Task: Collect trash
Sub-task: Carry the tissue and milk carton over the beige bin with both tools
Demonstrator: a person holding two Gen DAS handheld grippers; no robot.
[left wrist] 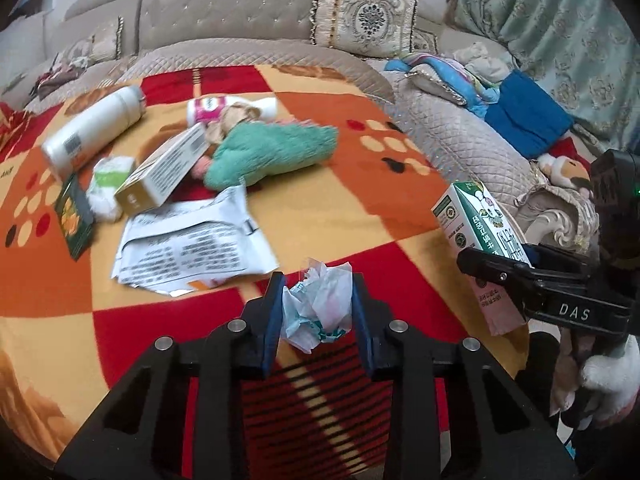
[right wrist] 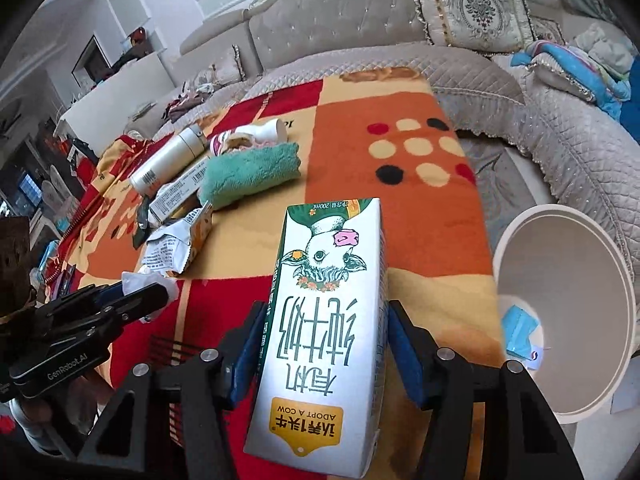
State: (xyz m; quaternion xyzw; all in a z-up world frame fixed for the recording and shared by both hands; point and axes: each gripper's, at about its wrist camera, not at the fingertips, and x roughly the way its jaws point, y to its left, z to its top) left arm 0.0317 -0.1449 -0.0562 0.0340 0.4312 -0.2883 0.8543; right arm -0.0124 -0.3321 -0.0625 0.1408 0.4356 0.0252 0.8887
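My left gripper (left wrist: 318,306) is shut on a crumpled white tissue wad (left wrist: 316,308), held just above the patterned blanket (left wrist: 340,200). My right gripper (right wrist: 322,344) is shut on a white and green milk carton (right wrist: 324,320) with a cow picture, its blue pads pressing both sides. In the left wrist view the same carton (left wrist: 478,220) and right gripper (left wrist: 500,268) show at the right edge. In the right wrist view the left gripper (right wrist: 132,300) sits at the left with the tissue (right wrist: 140,280) in it. A torn white wrapper (left wrist: 192,248) lies on the blanket.
On the blanket lie a white bottle (left wrist: 92,132), a gold and white box (left wrist: 164,172), a green towel (left wrist: 272,152), a dark green packet (left wrist: 74,216) and a pink-labelled bottle (left wrist: 232,108). A white bin (right wrist: 560,312) holding a blue mask (right wrist: 520,332) stands at right, beside the sofa (right wrist: 560,140).
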